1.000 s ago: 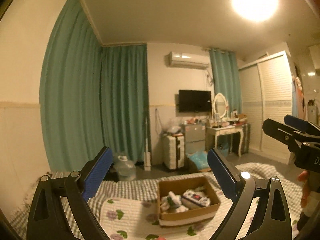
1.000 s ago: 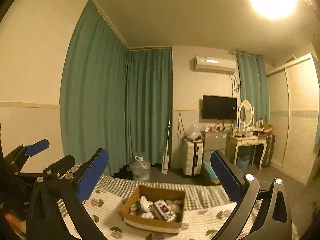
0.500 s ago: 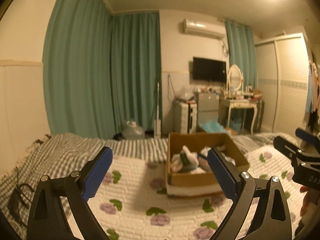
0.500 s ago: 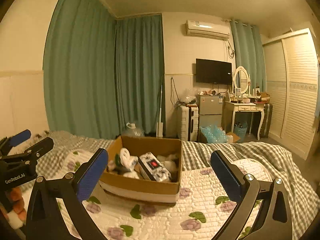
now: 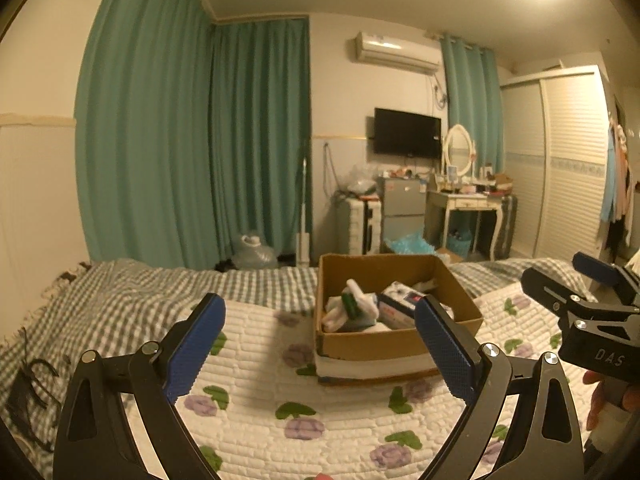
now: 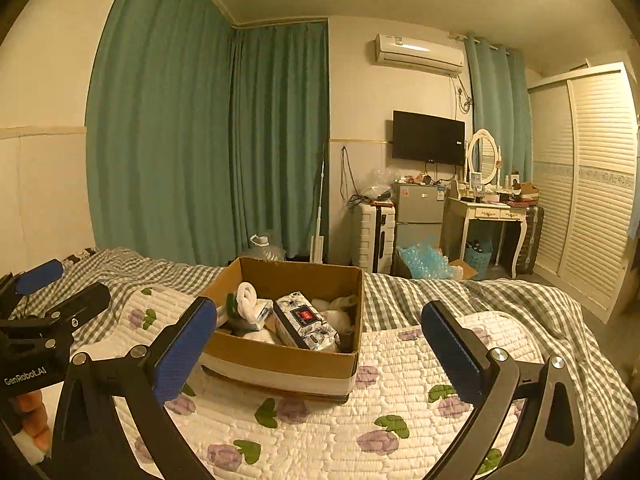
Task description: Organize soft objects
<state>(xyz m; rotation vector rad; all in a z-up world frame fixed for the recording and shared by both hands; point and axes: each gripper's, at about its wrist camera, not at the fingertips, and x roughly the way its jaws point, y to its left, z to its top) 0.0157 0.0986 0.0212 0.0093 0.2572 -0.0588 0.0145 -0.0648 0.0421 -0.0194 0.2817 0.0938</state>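
An open brown cardboard box sits on a white quilted bedspread printed with purple flowers and green leaves, which lies over a grey-and-white checked blanket on the bed. Inside the box lie the soft things: a rolled white cloth bundle with a green patch toward the box's left side, a silver-grey patterned soft pack with a red label near the middle, and more white bundles behind it. The left gripper hovers above the bedspread in front of the box, its blue-padded jaws spread wide and holding nothing; in its view the right pad overlaps the box's near right corner. The right gripper hangs on the other side, jaws likewise spread wide and empty, with its left pad in front of the box's near left corner. Each gripper appears at the edge of the other's view, with fingertips of the holding hand showing below it. Beyond the bed stand teal floor-length curtains, a black wall-mounted television, a white dressing table with an oval mirror and a white louvred wardrobe.
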